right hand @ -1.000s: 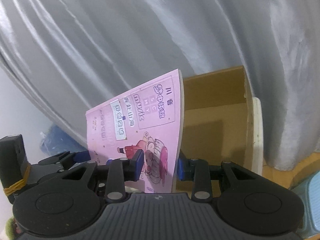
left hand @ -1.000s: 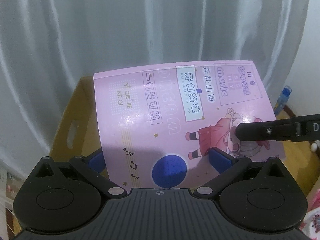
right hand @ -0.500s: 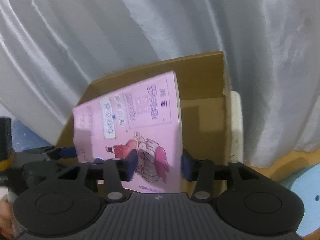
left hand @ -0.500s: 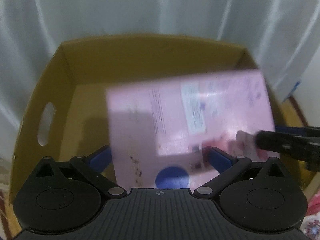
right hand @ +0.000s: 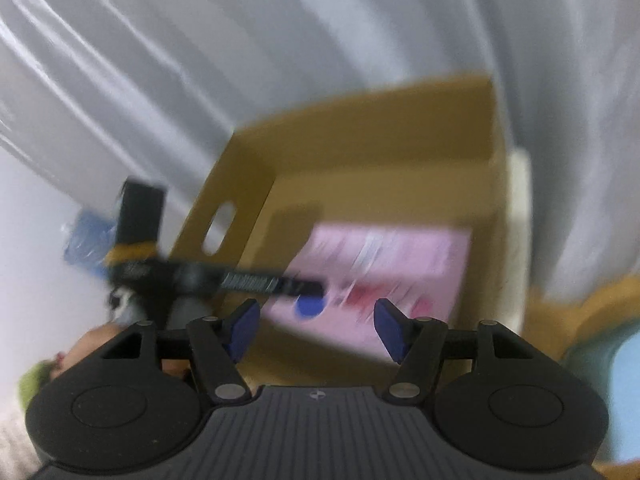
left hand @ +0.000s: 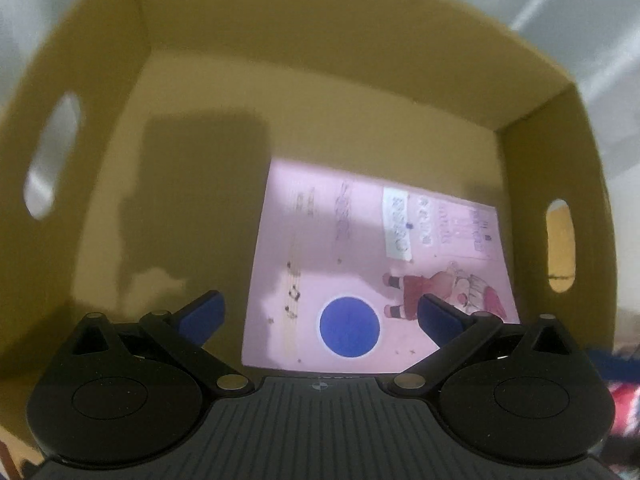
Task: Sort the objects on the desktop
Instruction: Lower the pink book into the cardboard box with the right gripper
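Left wrist view alone shows the booklet (left hand: 376, 276) flat in the box (left hand: 328, 80) — both grippers' fingers spread, empty.

A pink booklet (left hand: 360, 264) lies flat on the floor of the cardboard box (left hand: 200, 184), toward its right wall.

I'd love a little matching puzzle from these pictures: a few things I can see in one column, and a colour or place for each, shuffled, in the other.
Things:
1. pink booklet
2. cardboard box
3. curtain
4. pads on the right gripper

Descriptions:
A. blue
B. hangs behind the box, silvery white
C. lies flat on the box floor, toward the right-hand wall in the left wrist view
D. brown, with an oval handle hole in a side wall

Pairs: 1-C, 2-D, 3-B, 4-A
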Available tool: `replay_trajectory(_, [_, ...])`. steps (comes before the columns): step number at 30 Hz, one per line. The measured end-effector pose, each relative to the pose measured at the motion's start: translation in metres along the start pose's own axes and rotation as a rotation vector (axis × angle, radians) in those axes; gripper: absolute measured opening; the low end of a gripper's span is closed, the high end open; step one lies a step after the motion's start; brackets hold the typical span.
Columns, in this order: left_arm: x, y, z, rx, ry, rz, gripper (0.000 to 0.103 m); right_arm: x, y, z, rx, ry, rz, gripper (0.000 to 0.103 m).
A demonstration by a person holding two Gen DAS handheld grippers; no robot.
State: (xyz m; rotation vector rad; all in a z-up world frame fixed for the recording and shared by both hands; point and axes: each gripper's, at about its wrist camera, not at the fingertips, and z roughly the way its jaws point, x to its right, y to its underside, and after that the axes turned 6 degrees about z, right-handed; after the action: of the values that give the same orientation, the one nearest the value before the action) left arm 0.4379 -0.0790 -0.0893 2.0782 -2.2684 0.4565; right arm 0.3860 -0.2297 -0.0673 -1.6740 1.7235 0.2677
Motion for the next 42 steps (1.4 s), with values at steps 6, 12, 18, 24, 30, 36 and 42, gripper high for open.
replay_trajectory(6, [-0.008,0.001,0.013,-0.111,0.091,-0.090,0.103,0.005,-0.007,0.045,-0.247,0.014,0.109,0.066])
replay_trajectory(12, [-0.006,0.002,0.021,-0.143,0.152,-0.132,0.103,0.012,-0.010,0.082,-0.396,0.029,0.173,0.083])
replay_trajectory(18, [-0.005,-0.001,0.025,-0.135,0.246,-0.188,0.103,0.018,-0.020,0.112,-0.471,0.064,0.241,0.083])
replay_trajectory(24, [-0.007,-0.005,0.025,-0.084,0.310,-0.215,0.103,0.023,-0.022,0.126,-0.480,0.084,0.262,0.083])
replay_trajectory(30, [-0.016,-0.005,0.021,-0.062,0.382,-0.252,0.103,0.025,-0.024,0.142,-0.495,0.136,0.246,0.083])
replay_trajectory(36, [-0.021,0.004,0.010,0.000,0.340,-0.280,0.103,0.036,-0.031,0.132,-0.381,0.147,0.299,0.084])
replay_trajectory(42, [-0.036,0.002,0.005,0.028,0.338,-0.318,0.103,0.046,-0.033,0.126,-0.340,0.091,0.399,0.085])
